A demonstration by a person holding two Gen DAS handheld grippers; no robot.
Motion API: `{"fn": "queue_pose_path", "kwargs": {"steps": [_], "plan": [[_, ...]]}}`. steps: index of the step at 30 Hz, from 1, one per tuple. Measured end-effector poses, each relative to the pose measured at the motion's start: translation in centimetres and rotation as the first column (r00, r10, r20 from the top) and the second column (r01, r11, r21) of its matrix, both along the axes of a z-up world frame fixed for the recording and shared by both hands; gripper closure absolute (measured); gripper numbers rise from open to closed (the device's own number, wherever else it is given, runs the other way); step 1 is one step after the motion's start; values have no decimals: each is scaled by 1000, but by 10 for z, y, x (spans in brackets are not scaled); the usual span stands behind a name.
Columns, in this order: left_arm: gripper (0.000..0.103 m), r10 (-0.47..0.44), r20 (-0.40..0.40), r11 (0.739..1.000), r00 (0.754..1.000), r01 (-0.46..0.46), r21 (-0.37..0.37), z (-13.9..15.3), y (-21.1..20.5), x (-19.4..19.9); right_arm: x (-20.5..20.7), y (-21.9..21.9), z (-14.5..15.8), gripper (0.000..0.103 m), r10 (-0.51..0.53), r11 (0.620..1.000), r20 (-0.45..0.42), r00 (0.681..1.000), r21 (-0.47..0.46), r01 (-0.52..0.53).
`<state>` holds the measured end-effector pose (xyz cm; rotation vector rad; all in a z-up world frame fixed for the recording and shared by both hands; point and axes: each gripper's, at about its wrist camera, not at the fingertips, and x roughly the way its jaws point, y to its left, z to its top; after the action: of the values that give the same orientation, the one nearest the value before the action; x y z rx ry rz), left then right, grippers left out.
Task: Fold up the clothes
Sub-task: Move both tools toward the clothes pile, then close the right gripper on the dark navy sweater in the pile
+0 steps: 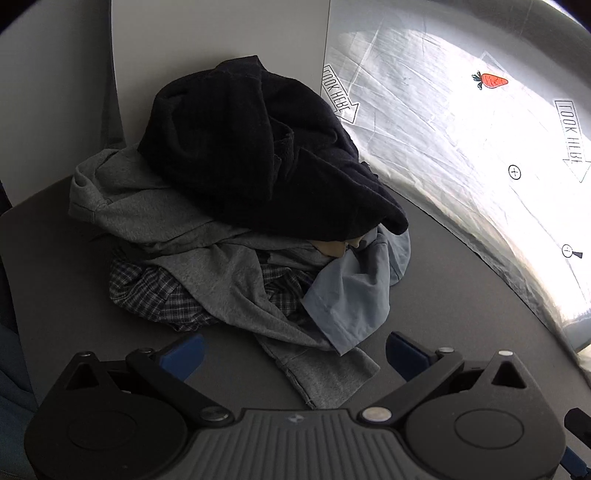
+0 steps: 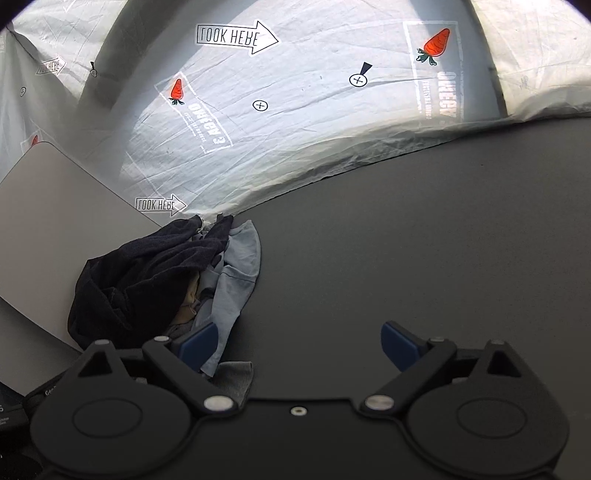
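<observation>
Grey table, printed backdrop sheet.

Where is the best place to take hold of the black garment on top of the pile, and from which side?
Grip the black garment at its thick rolled edge, which overhangs the light blue shirt. Probably come from the open table side, not from the white board behind. That edge sticks out free, so the open left hand-held gripper can close on it alone.
</observation>
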<state>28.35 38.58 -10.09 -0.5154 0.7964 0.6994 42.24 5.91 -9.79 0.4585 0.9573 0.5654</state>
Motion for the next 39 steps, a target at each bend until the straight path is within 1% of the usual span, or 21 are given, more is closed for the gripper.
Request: {"fn": "queue_pose_path", "kwargs": {"steps": [2,3,5,6,8,9,11,14,15,18,24,25,27,28,29,30,31,32,33,36,39], "plan": [[0,34,-3,999,999,-34,-30,-9,30,8,22,32,-11,24,21,999,-52,998,37,-19],[0,52,-5,998,999,-53,-44,-13,45,13,33,47,-17,27,33,998,-79,996,61,-29],[0,89,-6,994,996,-90,-64,-21,70,22,51,77,-27,38,67,990,-127,990,134,-50],[0,102,-1,992,995,-102,-72,-24,80,25,59,90,-31,40,79,983,-157,984,177,-50],[0,121,9,988,993,-120,-93,-30,97,32,75,117,-39,52,106,964,-217,970,261,-47],[0,131,15,986,991,-128,-104,-32,104,34,83,131,-44,54,118,952,-249,961,303,-38],[0,150,26,982,988,-146,-123,-36,117,39,96,155,-54,68,125,930,-312,942,368,-2],[0,159,41,980,986,-153,-131,-39,128,44,114,187,-71,70,127,900,-407,904,430,67],[1,160,47,980,986,-153,-129,-40,130,45,117,195,-76,70,132,894,-424,896,441,76],[1,157,58,981,986,-149,-125,-41,134,47,126,215,-84,70,134,893,-442,887,442,85],[1,161,45,980,986,-154,-128,-46,137,53,136,223,-95,68,112,855,-492,864,490,168],[1,166,42,979,985,-159,-131,-47,138,54,139,225,-95,67,110,858,-497,861,484,170],[1,178,37,975,983,-172,-138,-49,139,55,143,235,-96,68,126,884,-496,859,450,131],[1,188,36,973,982,-181,-145,-49,140,56,145,239,-97,70,134,892,-495,858,437,113],[1,200,36,969,979,-192,-152,-50,142,56,145,241,-99,80,135,890,-499,856,441,116],[1,212,36,966,977,-204,-158,-49,143,57,143,241,-102,87,130,875,-510,850,463,144],[1,224,35,963,974,-215,-164,-49,144,57,141,238,-104,96,130,844,-515,847,506,178],[1,236,36,959,971,-227,-167,-48,144,57,140,236,-104,97,140,815,-502,853,548,189],[1,246,39,958,969,-236,-163,-46,143,56,138,233,-101,97,147,794,-480,865,578,186],[1,251,53,960,966,-242,-143,-37,136,54,133,223,-88,98,169,744,-428,888,646,170],[1,238,68,965,969,-227,-132,-26,124,51,129,207,-64,98,174,698,-367,914,701,149]]}}
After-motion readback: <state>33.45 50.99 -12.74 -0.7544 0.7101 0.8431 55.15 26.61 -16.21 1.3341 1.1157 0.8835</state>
